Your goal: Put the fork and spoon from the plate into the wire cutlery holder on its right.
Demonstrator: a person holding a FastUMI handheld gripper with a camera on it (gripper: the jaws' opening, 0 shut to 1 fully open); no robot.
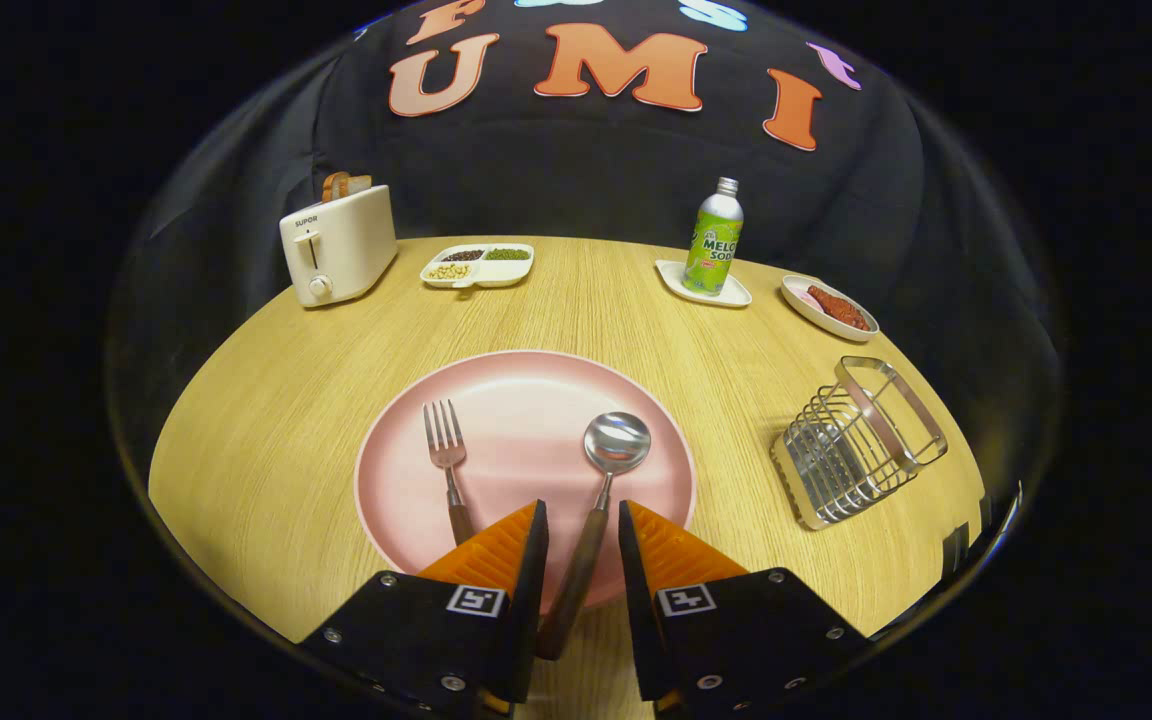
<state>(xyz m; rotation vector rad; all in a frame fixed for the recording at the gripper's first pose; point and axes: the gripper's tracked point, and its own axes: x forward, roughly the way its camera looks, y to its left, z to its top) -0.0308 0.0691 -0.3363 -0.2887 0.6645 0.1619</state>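
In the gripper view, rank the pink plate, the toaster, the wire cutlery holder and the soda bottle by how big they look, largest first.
1. Pink plate, ahead of the open gripper straddling the spoon handle.
2. Wire cutlery holder.
3. Toaster, looking close to the holder; it stands farther off, so unsure.
4. Soda bottle.

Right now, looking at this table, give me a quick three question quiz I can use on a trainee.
1. True or false: the spoon lies on the pink plate with its handle between the fingers of the tool.
2. Which thing stands nearest the wire cutlery holder? A) the toaster B) the small dish of red food C) the divided snack tray
3. Fill in: the fork lies to the ____ of the spoon.

Key
1. True; the fingers stand apart on either side of the handle, not pressing it.
2. B
3. left
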